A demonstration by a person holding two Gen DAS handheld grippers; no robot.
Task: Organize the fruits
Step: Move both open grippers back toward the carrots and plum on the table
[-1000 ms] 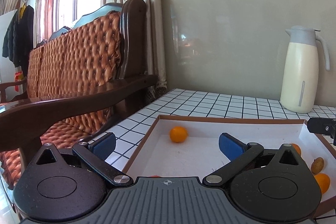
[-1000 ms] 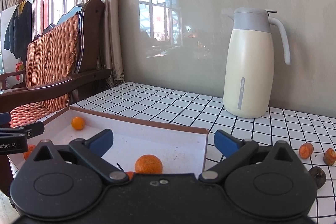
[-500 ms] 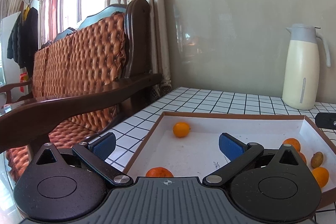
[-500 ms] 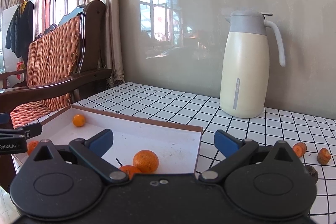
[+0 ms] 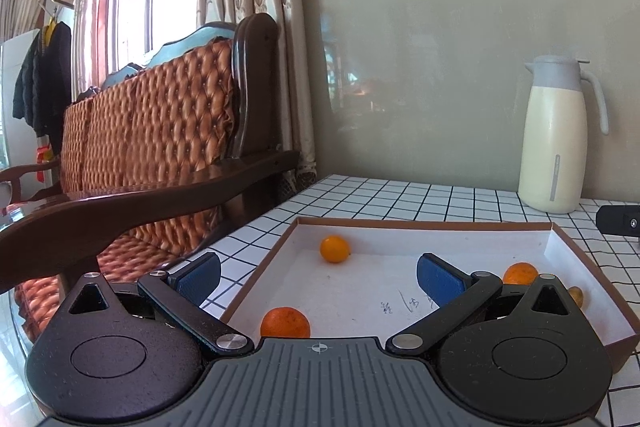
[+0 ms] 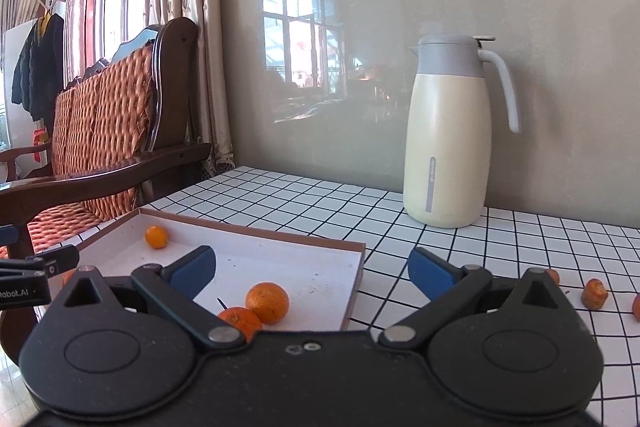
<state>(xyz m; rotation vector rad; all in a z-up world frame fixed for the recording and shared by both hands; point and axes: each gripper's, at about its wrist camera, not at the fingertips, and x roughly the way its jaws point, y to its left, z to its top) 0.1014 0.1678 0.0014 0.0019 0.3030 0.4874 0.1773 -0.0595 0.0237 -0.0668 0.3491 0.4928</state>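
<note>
Right now both grippers hang with jaws spread wide and nothing between the blue pads. Taking the shallow white box (image 5: 432, 227) with brown outer walls as the landmark: the left gripper (image 5: 318, 273) sits over its near-left corner, one pad outside the box's left wall above the checked tablecloth (image 5: 400, 195) and the other pad over the box floor. Inside the box, a small orange (image 5: 335, 249) lies near the far-left corner, a larger orange (image 5: 285, 323) sits at the near edge just in front of the gripper body, another orange (image 5: 520, 273) lies toward the box's right side, and a small yellowish fruit (image 5: 576, 295) peeks out just beside it, mostly hidden by the gripper's linkage. Some handwriting marks the box floor near the middle. The right gripper (image 6: 312, 267) straddles the box's right wall, one pad above the floor and the other above the cloth outside. From that view two oranges (image 6: 267, 302) touch each other near the box's near-right part, the nearer one partly hidden by the gripper. Outside the box, well to its right on the cloth, lie small orange-brown pieces (image 6: 594, 294). A cream thermos jug (image 6: 446, 147) with a grey lid stands upright beyond the box's far-right corner against the wall. A quilted wooden sofa (image 5: 160, 131) stands left of the box, beside the table.
</note>
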